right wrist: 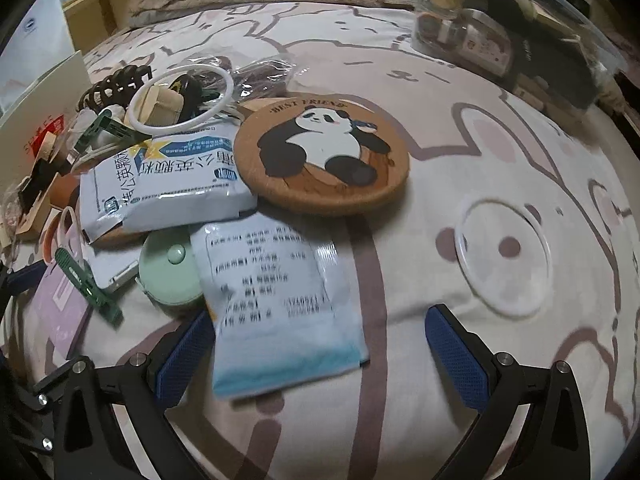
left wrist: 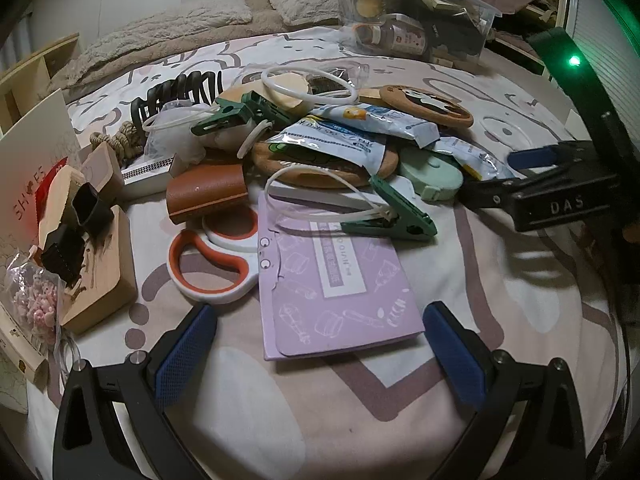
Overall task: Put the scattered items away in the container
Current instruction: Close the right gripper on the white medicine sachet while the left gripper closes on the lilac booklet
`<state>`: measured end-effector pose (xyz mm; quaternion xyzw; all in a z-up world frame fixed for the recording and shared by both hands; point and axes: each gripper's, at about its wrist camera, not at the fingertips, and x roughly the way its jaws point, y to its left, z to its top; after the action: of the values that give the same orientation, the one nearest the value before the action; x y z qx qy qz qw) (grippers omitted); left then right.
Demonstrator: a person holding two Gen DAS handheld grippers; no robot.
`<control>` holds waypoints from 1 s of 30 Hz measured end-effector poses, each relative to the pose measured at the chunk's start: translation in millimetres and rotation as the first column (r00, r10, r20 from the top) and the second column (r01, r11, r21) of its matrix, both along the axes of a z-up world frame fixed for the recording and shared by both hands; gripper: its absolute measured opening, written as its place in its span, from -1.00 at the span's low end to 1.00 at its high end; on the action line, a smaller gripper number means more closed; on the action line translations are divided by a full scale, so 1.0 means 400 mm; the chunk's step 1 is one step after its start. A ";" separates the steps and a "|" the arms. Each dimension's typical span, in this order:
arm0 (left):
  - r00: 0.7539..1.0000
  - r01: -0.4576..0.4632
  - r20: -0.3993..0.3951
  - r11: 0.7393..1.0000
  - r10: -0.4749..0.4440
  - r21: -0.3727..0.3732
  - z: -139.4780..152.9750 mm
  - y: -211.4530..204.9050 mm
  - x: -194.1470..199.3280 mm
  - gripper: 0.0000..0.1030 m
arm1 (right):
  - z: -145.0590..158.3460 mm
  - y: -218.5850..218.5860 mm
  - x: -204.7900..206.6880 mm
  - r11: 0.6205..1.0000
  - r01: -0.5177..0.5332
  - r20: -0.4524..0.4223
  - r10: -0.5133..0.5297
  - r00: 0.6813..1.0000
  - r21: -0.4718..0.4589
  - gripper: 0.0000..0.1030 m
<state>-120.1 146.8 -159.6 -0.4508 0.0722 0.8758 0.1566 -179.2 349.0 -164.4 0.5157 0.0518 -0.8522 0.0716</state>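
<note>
A: Hovering low over the bed [left wrist: 460,280], left gripper [left wrist: 320,352], blue pads spread wide, gripping nothing.
B: Lying just ahead of those pads?
A: A lilac card packet [left wrist: 332,280], flat on the printed sheet, with orange-handled scissors [left wrist: 216,256] touching its left side and a green clip [left wrist: 396,216] resting on its far corner.
B: Sitting where, the container [left wrist: 416,16]?
A: Standing toward the far right corner of the bed, clear plastic, already holding a bottle and dark boxes.
B: And the right gripper [right wrist: 320,352]?
A: Hanging open too, fingers wide apart, empty. Lying between them, partly over the left pad, a white sachet with printed text [right wrist: 280,300], blurred.
B: Beyond that?
A: Overlapping in a heap: a mint round tape measure [right wrist: 168,276] touching the sachet's left edge, a blue-and-white packet [right wrist: 168,184] behind it, a panda coaster [right wrist: 320,156] leaning on the packet's right end.
B: Lying apart from the heap?
A: Resting alone toward the right side of the bed, a thin clear ring [right wrist: 504,256]. Perching atop the pile, a white ring [right wrist: 180,100].
</note>
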 end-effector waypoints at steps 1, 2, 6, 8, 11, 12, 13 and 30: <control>1.000 -0.001 0.002 1.000 0.001 0.002 0.000 0.001 -0.001 1.00 | -0.001 0.002 -0.004 1.000 -0.012 0.002 0.012 1.000 -0.001 1.00; 1.000 -0.003 0.002 1.000 0.003 0.005 0.001 0.002 -0.002 1.00 | -0.003 0.004 -0.010 1.000 -0.016 0.004 0.016 1.000 -0.006 1.00; 1.000 -0.015 0.009 1.000 0.015 0.023 0.002 0.001 -0.010 1.00 | -0.017 0.004 -0.012 1.000 -0.013 -0.025 0.012 1.000 -0.012 1.00; 1.000 -0.024 0.012 0.999 0.024 0.023 0.003 0.004 -0.015 1.00 | -0.014 0.002 -0.005 1.000 -0.011 -0.040 0.011 0.999 -0.012 1.00; 0.999 -0.032 0.010 0.999 0.032 0.016 0.002 0.009 -0.020 1.00 | -0.012 0.001 -0.004 1.000 -0.012 -0.048 0.011 0.999 -0.013 1.00; 0.999 -0.033 0.007 0.999 0.033 0.014 0.001 0.010 -0.020 1.00 | -0.012 0.000 -0.003 1.000 -0.012 -0.056 0.011 0.998 -0.012 1.00; 0.999 -0.033 0.003 0.999 0.033 0.013 0.001 0.011 -0.019 1.00 | -0.011 -0.002 0.001 1.000 -0.012 -0.070 0.012 0.997 -0.010 1.00; 0.989 -0.076 -0.130 0.996 0.070 -0.044 0.000 0.023 0.018 0.71 | -0.003 -0.011 0.030 0.997 -0.074 -0.188 0.070 0.980 -0.019 0.59</control>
<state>-112.8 156.0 -159.6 -0.3998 0.0869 0.9060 0.1083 -167.1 344.6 -165.8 0.4301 0.0658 -0.8943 0.1039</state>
